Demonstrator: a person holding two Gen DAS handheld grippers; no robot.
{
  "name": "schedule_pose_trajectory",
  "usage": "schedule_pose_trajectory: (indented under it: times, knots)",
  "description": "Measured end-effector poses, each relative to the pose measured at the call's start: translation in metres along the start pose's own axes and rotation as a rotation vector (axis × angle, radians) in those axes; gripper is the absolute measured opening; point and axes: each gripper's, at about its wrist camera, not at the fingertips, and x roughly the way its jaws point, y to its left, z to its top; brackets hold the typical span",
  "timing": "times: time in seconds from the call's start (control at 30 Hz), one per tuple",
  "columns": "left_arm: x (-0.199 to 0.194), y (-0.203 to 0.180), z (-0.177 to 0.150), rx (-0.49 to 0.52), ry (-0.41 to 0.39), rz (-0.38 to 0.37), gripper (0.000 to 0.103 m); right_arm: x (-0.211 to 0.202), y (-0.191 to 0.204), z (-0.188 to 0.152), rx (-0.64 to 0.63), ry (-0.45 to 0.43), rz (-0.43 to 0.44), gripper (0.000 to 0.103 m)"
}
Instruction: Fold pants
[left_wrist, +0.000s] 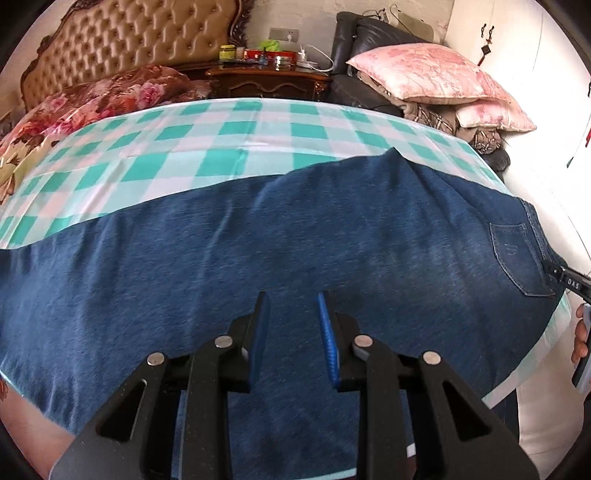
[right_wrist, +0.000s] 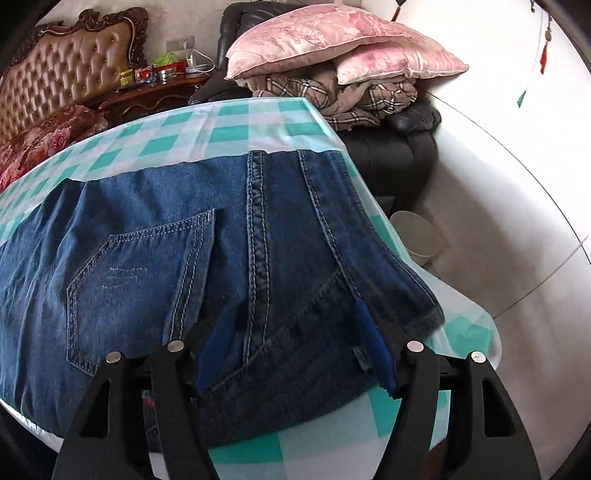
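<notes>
text: "DAS" | on: black gripper (left_wrist: 570, 282) | where: right edge of left wrist view, by jeans (left_wrist: 258, 258) pocket | other text: none legible

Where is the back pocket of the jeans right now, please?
In the right wrist view the back pocket lies left of centre on the jeans, just left of the seat seam and the right gripper, over the checked cloth.

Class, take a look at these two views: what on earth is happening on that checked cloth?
A person holding a gripper in each hand is folding blue jeans spread on a green-and-white checked cloth. The left gripper hovers over the leg fabric, jaws apart with nothing between them. The right gripper sits open at the waistband end, near the back pocket, gripping nothing.
</notes>
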Motion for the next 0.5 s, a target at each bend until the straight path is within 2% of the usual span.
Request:
schedule_pose_trajectory:
  times: [0.4, 0.5]
  knots:
    - [-0.018, 0.033, -0.012, -0.08, -0.009, 0.049, 0.029, -0.012, 0.002, -0.018, -0.03, 0.01, -0.025, 0.068]
    - [-0.016, 0.045, -0.015, -0.106, 0.0, 0.07, 0.029, -0.016, -0.002, -0.023, -0.009, 0.021, -0.001, 0.074]
